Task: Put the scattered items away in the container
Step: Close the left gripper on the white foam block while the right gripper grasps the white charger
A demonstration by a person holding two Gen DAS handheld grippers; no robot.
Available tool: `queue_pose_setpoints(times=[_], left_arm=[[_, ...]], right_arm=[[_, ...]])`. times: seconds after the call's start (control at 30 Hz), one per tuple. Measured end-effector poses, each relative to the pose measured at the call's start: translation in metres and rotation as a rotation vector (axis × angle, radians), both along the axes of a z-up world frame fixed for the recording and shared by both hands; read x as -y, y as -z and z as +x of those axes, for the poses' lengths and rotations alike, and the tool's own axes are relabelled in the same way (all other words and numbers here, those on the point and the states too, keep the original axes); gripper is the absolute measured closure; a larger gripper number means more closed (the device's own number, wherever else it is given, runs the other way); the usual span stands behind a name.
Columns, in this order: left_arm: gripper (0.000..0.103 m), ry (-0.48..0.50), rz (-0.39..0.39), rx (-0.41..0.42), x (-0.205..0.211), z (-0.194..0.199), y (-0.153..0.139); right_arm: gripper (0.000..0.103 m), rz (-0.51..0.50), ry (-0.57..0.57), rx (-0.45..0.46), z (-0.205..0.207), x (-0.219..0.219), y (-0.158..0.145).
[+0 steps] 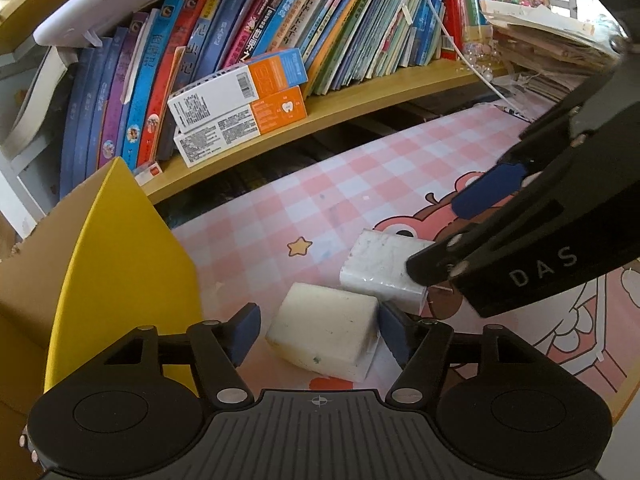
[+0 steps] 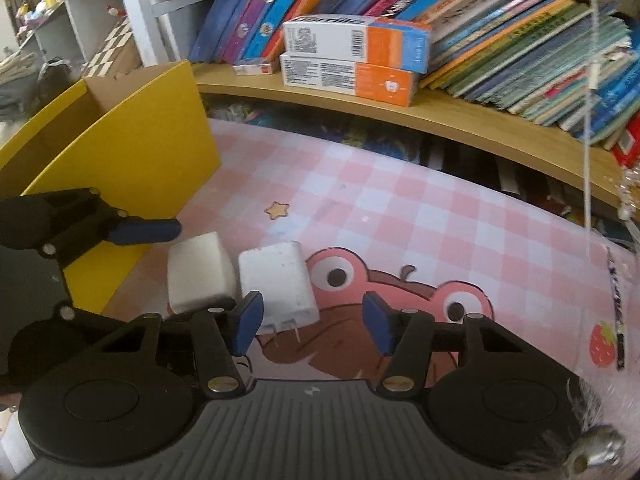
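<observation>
Left gripper (image 1: 318, 330) part open, pads straddling block (image 1: 326, 330), no squeeze evident; block sits on mat (image 1: 360, 168), right of yellow box (image 1: 120, 264). Right gripper (image 2: 310, 322) part open, empty, charger (image 2: 280, 286) just ahead, apparently lining up for pickup.

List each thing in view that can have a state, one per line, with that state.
left gripper: open, jaws straddling the white block, pads not pressing.
right gripper: open, nothing gripped.
white block: lying flat on the mat, not in the box.
white plug charger: lying on the mat, prongs toward the right gripper.
yellow cardboard box: open-topped, standing beside the block.
</observation>
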State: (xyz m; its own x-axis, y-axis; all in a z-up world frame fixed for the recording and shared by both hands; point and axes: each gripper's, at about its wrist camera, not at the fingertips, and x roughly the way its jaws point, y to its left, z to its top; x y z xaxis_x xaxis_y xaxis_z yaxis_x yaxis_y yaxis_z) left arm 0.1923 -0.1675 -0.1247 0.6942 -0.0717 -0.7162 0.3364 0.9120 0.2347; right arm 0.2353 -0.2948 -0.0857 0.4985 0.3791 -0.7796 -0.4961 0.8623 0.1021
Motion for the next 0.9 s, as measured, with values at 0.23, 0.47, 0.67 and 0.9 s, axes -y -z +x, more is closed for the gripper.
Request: queue_pose_setpoints(times=[0.23,0.47,0.67,0.9], left_arm=[[0.035,0.007,0.003,-0.016,0.0,0.002,0.005],[0.035,0.011,0.0,-0.02,-0.001,0.002,0.007],[0.035,0.011,-0.004,-0.02,-0.002,0.003,0.008],[0.035,0.008,-0.01,-0.027,-0.002,0.004,0.008]], right_arm=[[0.049,-0.034,-0.067,-0.023,0.006,-0.016,0.005],[0.051,-0.047,-0.063,-0.054,0.016,-0.022,0.013],[0.053,-0.085,-0.067,-0.074,0.026,-0.029,0.021],[0.061,-0.095,-0.073,-0.058,0.023,-0.031,0.023]])
